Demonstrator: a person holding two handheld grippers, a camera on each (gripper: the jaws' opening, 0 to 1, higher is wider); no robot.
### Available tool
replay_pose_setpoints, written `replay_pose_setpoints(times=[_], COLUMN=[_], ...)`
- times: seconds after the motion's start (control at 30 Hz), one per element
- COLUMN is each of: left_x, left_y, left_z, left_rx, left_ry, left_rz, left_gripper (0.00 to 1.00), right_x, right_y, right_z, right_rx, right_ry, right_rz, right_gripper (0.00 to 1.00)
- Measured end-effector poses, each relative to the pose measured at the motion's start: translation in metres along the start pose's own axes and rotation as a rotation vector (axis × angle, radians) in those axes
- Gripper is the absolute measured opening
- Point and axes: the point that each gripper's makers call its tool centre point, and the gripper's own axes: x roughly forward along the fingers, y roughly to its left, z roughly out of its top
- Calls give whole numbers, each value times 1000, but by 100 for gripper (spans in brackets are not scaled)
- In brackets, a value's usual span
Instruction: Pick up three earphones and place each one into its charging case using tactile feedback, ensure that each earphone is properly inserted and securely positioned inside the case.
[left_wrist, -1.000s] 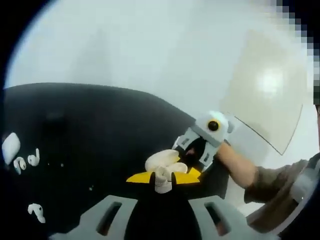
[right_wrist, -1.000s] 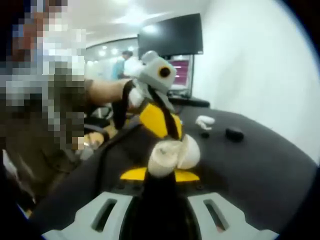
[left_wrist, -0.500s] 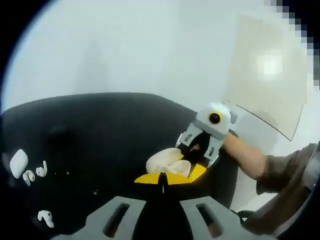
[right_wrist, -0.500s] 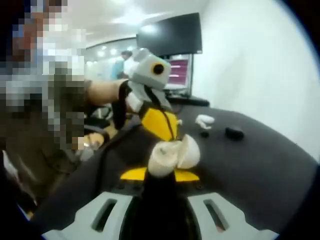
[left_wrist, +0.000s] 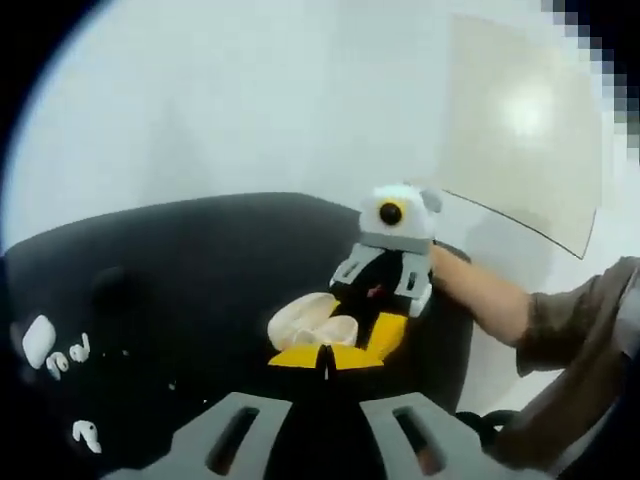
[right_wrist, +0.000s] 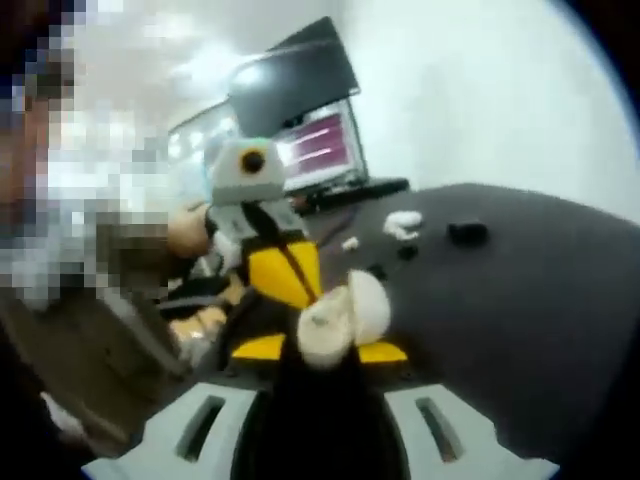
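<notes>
Surface: black matte table (left_wrist: 200, 260) fronting a plain white wall; its dark top also runs across the right gripper view (right_wrist: 520, 290)
Background: pale translucent panel (left_wrist: 520, 120) leaning on the wall in the left gripper view; dark monitor (right_wrist: 295, 80) above a lit screen with pink lines (right_wrist: 320, 145) in the right gripper view; the far room is blurred
Left claw: seen from its own camera (left_wrist: 325, 365), yellow tips pressed together with nothing visible between them; in the right gripper view it comes in from the left (right_wrist: 300, 300), its yellow tips right by the case, though I cannot tell whether they touch it
Right claw: from its own camera (right_wrist: 320, 350) its yellow tips pinch the case; in the left gripper view it comes in from the right (left_wrist: 385, 325), grey-and-white body tilted down toward the case
Charging case: open white glossy clamshell charging case, held above the table between the two claws (right_wrist: 345, 315); in the left gripper view its cream halves show just beyond the left claw's tips (left_wrist: 310, 322); whether an earphone sits inside cannot be told
Loose earphones: small white stemmed earphones on the table at the far left of the left gripper view, a pair side by side (left_wrist: 68, 353) and one apart, nearer (left_wrist: 85, 434)
Second case: white oval case (left_wrist: 38, 338) just beside the pair
Far items: white pile (right_wrist: 403, 222) and small black object (right_wrist: 467, 232) on the table, well apart from the claws; too blurred to name
Person: bare forearm in an olive sleeve (left_wrist: 560, 320) behind the right claw
</notes>
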Motion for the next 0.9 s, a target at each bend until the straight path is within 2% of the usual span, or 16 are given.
replay_pose_setpoints(times=[0.1, 0.2, 0.27, 0.3, 0.33, 0.4, 0.47, 0.53, 0.6, 0.7, 0.83, 0.9], left_x=[-1, -2, -9, -12, -17, -21, -20, -17, -13, -8, -8, -8], left_y=[1, 0, 2, 7, 11, 18, 13, 11, 11, 12, 14, 14], left_z=[-1, -1, 8, 15, 18, 16, 4, -1, -6, -11, -3, -2], left_rx=[4, 13, 31, 18, 3, -38, -96, -115, -116, -121, -133, -134], left_ry=[-2, -1, -31, -61, -66, -39, 19, 30, 35, 42, 13, 18], left_rz=[1, -5, 9, 29, 39, 47, 7, -7, 8, 16, 15, 15], left_gripper=[0, 1, 3, 2, 1, 1, 3, 8, 14, 14, 12, 12], right_x=[1, 1, 2, 2, 2, 2, 3, 3, 3, 3, 4, 4], right_y=[2, 4, 7, 7, 8, 7, 5, 5, 6, 4, 5, 4], right_z=[0, 0, -1, 0, 0, 0, 1, 1, 0, 0, -1, -1], right_rx=[-10, -59, -103, -143, -150, -190, -254, -310, -306, -308, -322, -319], right_ry=[-2, -2, 0, -3, -3, -2, -3, -4, -3, -5, -10, -10], right_rz=[-5, -11, -6, -7, -6, -5, -15, -26, -28, -31, -29, -29], right_gripper=[22, 22, 22, 22, 22, 22, 21, 21, 21, 21, 21, 21])
